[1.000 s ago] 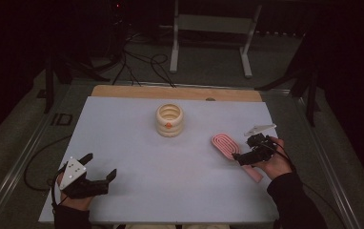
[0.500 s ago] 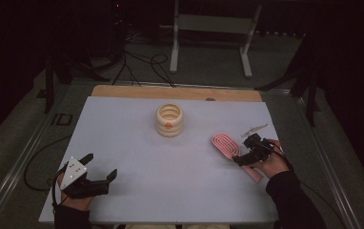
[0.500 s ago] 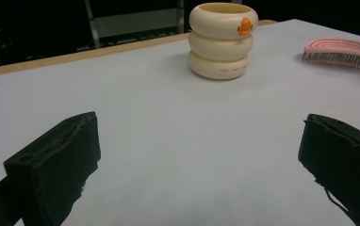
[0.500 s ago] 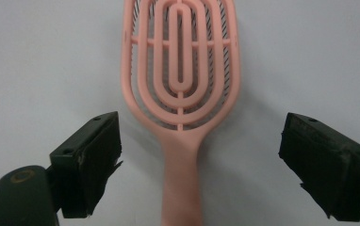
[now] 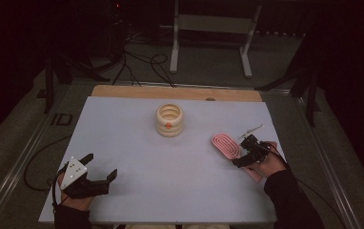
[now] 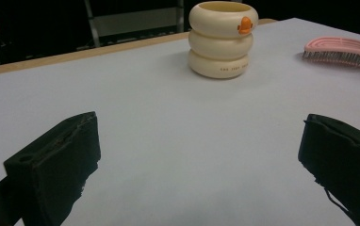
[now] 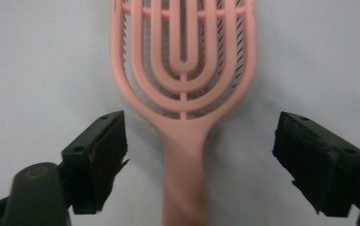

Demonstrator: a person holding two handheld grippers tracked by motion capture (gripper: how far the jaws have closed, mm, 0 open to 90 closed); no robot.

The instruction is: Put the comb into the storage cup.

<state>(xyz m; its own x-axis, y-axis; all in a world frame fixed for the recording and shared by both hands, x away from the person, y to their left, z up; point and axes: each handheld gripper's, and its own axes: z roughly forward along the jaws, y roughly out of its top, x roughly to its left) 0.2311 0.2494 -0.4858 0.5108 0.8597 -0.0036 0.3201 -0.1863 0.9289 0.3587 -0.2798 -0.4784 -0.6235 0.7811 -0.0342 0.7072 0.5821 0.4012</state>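
Fingers of right gripper (image 7: 199, 160) spread wide, straddling pink hairbrush (image 7: 184, 94) handle untouched.

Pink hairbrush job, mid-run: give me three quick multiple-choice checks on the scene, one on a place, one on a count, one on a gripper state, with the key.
1. Where does the pink hairbrush lie?
A. On the table's right part, under the right gripper
B. Inside the cream holder
C. Beside the left gripper

2. How many stacked rings make up the cream holder?
A. One
B. Three
C. Five

3. How do the right gripper's jaws stand?
A. Shut on the handle
B. Shut on nothing
C. Open, one on each side of the handle

Key: 1 A, the high view shows it at the right; 2 B, the left gripper view shows three bulges; 3 C, the right gripper view shows gaps on both sides of the handle.
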